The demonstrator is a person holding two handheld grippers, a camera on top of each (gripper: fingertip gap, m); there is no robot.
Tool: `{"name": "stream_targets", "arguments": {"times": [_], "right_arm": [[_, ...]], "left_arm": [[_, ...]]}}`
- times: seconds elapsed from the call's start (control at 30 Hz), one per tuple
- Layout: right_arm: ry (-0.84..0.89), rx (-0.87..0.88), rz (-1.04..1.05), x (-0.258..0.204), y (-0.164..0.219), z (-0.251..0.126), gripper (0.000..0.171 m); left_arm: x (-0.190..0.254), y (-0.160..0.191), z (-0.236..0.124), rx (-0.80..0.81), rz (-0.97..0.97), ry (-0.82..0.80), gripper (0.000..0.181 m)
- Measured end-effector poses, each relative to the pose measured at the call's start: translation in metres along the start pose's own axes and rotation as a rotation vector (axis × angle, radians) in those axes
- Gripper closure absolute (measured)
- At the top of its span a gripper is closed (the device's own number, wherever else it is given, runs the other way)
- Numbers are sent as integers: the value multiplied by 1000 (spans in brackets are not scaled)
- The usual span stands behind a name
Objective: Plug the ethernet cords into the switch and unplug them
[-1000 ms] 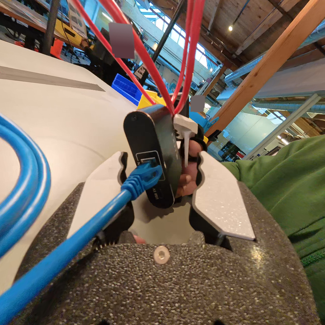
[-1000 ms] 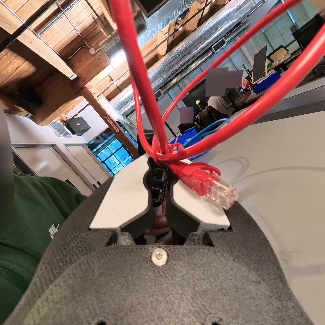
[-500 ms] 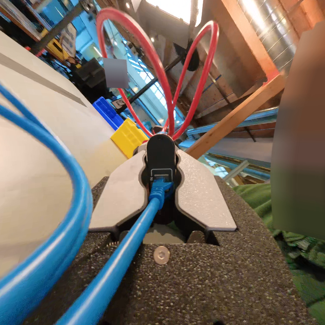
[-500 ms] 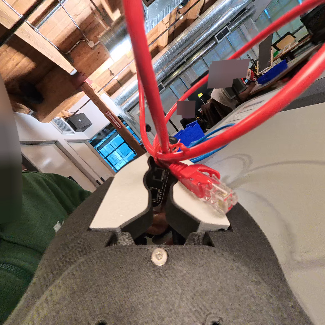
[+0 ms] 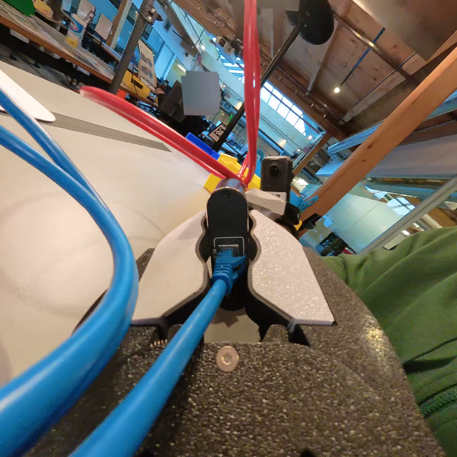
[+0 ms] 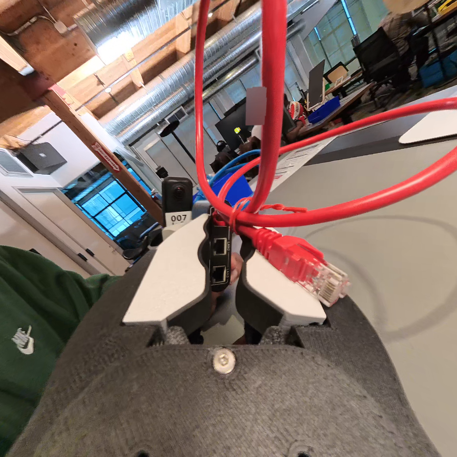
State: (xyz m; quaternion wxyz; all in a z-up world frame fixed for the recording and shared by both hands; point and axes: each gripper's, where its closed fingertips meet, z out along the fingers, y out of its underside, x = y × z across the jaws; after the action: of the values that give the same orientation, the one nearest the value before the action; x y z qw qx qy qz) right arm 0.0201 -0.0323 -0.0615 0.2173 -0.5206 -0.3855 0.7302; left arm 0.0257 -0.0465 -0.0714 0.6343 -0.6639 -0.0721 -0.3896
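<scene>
The black switch (image 5: 227,220) is held upright above the table, clamped between the fingers of my left gripper (image 5: 227,237). A blue ethernet cord's plug (image 5: 226,268) sits in the port facing me, and its cable loops off to the left. In the right wrist view the switch's other face (image 6: 220,259) shows two empty ports and a red plug in the top one. My right gripper (image 6: 223,237) stands around that end with its jaws slightly parted. Its right finger (image 6: 272,284) is clear of the switch. The red cord's loose plug (image 6: 304,267) rests on that finger.
The red cord (image 6: 269,99), bundled with a red tie, loops high above both grippers. The grey table (image 5: 74,222) lies to the left. A green sleeve (image 5: 395,296) is close on the right. A white flat pad (image 6: 432,128) lies farther off, and yellow and blue bins (image 5: 230,160) stand beyond the table edge. My left and right fingertips are right by each other.
My left gripper was open around the switch and has shut on it. My right gripper, earlier tight on the switch, has loosened so a gap shows on its right side.
</scene>
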Motion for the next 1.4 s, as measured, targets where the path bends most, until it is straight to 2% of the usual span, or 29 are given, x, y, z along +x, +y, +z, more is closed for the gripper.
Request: {"name": "stream_targets", "arguments": {"times": [0.5, 0.77, 0.8, 0.9, 0.97, 1.03, 1.07, 1.1, 1.13, 1.17, 1.23, 1.4], "right_arm": [[199, -60, -163, 13, 3, -7, 151], [201, -103, -196, 14, 1, -8, 150], [208, -111, -211, 14, 1, -9, 143], [215, -126, -267, 12, 0, -9, 143], [191, -119, -233, 11, -1, -10, 143], [239, -57, -142, 23, -9, -16, 155], [362, 58, -123, 48, -32, -36, 156], [381, 123, -36, 70, -52, -57, 156], [328, 204, 56, 82, -74, -73, 157], [292, 162, 95, 88, -80, -78, 155], [360, 116, -29, 87, -85, -82, 156], [371, -75, -100, 75, -46, -59, 156]], "left_arm": [[-7, 7, 4, -45, 57, -98, 154], [-6, 8, 5, -54, 62, -95, 155], [-6, 8, 5, -54, 61, -94, 155], [-4, 8, 6, -55, 68, -84, 154], [-3, 9, 6, -59, 70, -78, 154], [-5, 4, 3, -30, 65, -82, 150], [3, -4, -3, 16, 96, -34, 154], [1, -9, -9, 28, 141, -53, 154], [-6, -13, -13, 29, 171, -101, 154], [-13, -16, -15, 35, 149, -133, 154], [-22, -14, -15, 29, 42, -115, 155], [-19, -11, -13, 0, 36, -82, 153]]}}
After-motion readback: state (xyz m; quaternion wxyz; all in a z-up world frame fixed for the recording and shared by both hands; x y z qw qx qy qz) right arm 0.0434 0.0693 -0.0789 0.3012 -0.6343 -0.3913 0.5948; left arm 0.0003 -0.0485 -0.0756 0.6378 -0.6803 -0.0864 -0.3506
